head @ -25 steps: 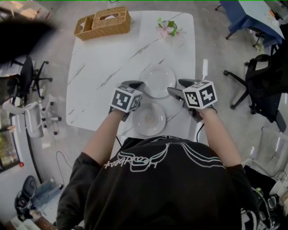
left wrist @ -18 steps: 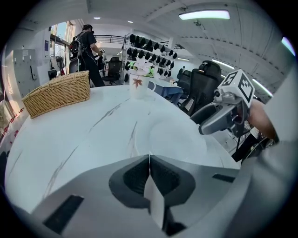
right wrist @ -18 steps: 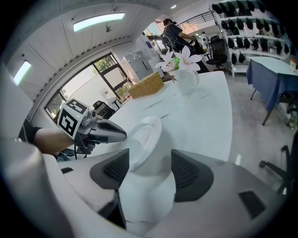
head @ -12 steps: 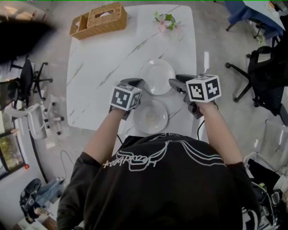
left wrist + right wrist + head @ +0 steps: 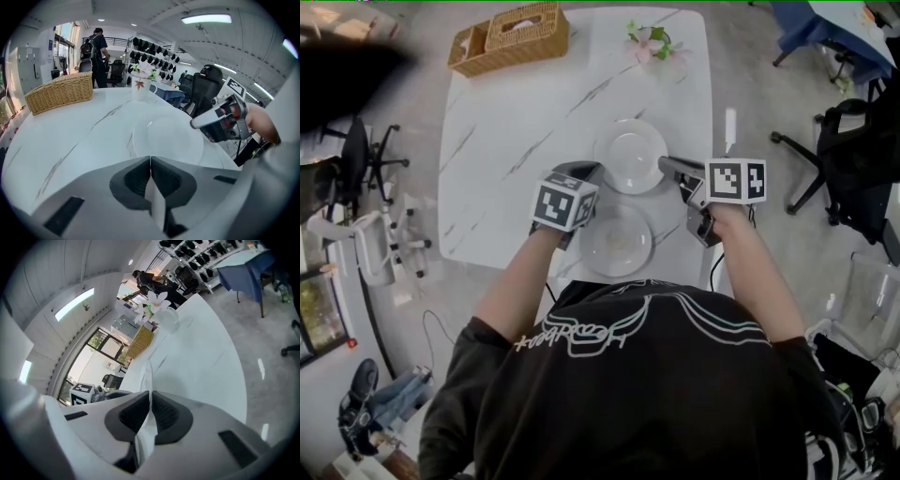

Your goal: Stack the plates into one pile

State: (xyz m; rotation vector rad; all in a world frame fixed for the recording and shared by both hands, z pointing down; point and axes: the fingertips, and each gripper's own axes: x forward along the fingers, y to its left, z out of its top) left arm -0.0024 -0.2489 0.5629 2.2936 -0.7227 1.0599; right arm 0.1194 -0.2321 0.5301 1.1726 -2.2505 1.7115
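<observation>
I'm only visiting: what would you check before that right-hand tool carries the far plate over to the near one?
1. Grip: right gripper clamped on the far plate: ok; its jaws have just been closing, with the rim between them.
2. Landing spot: near plate has nothing on it: ok.
3. Other tool: left gripper empty, jaws together: ok.
4. Path: left gripper clear of it: cannot tell; it sits close beside the near plate.
5. Surroundings: basket and flowers far from both plates: ok.

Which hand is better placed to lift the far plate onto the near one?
Right. The right claw has just been closing on the right rim of the far plate, seen edge-on between its jaws. The left claw is shut, empty, beside that plate.
</observation>
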